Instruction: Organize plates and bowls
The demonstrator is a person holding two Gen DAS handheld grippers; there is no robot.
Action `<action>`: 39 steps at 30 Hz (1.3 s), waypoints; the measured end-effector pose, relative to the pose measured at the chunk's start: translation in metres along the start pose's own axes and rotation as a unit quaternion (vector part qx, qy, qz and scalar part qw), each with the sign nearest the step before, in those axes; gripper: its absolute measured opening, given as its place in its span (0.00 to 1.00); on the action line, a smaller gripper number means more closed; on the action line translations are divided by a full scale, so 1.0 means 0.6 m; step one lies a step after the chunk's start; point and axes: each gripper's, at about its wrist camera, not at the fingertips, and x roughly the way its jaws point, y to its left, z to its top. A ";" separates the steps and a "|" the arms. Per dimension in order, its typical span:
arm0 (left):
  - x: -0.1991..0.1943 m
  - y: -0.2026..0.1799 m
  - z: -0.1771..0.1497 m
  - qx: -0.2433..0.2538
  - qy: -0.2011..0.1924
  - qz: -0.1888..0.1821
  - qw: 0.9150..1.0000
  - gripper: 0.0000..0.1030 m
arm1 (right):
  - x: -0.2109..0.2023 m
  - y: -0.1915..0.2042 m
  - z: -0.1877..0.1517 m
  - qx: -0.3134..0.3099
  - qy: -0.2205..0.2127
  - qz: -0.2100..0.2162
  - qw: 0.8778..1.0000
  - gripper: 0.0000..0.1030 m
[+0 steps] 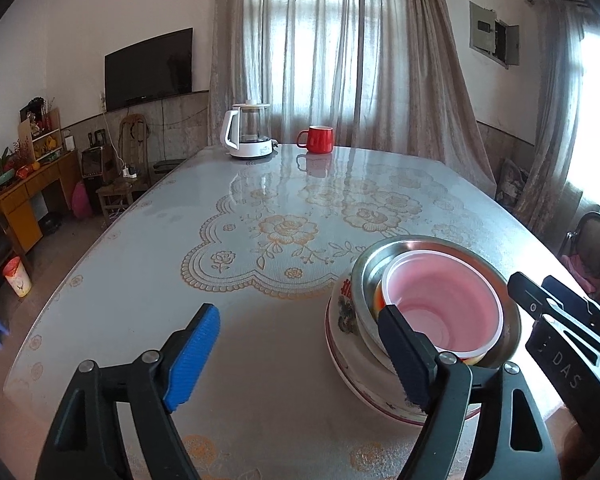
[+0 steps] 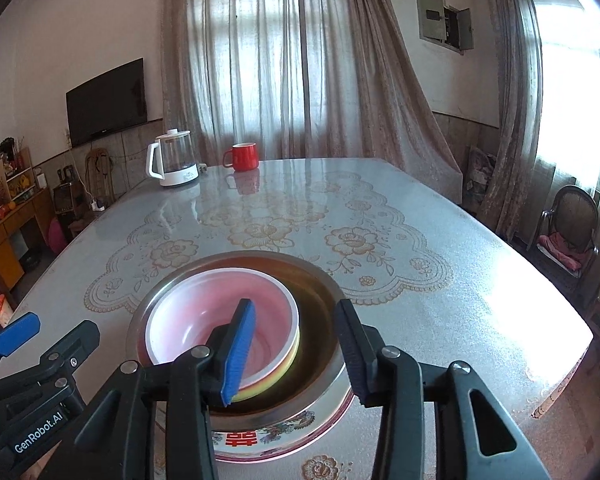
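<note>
A pink plastic bowl (image 1: 448, 308) (image 2: 204, 320) sits nested in a steel bowl (image 1: 512, 320) (image 2: 320, 320), which sits in a white flowered ceramic bowl (image 1: 344, 312) (image 2: 260, 438) on a plate near the table's front edge. My left gripper (image 1: 296, 356) is open and empty, just left of the stack, its right finger in front of the stack's rim. My right gripper (image 2: 296, 352) is open above the stack, its blue-padded finger over the pink bowl and its other finger over the steel bowl's right rim. It also shows at the right of the left wrist view (image 1: 556, 312).
The glass-topped table (image 1: 260, 320) (image 2: 440, 300) has a floral cloth pattern. A white kettle (image 1: 250, 132) (image 2: 174, 158) and a red mug (image 1: 318, 139) (image 2: 242, 157) stand at the far edge. Chairs and a cabinet stand around the table.
</note>
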 end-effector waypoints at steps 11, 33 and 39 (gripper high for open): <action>-0.003 -0.007 -0.004 0.004 -0.001 -0.002 1.000 0.92 | 0.002 -0.005 -0.002 0.008 0.002 0.001 1.000 0.41; 0.003 -0.020 -0.008 0.011 0.013 0.001 1.000 1.00 | 0.012 -0.004 -0.004 0.012 0.010 0.010 1.000 0.41; 0.001 -0.023 -0.011 0.014 0.013 0.011 1.000 1.00 | 0.013 -0.006 -0.003 0.014 0.010 0.011 1.000 0.41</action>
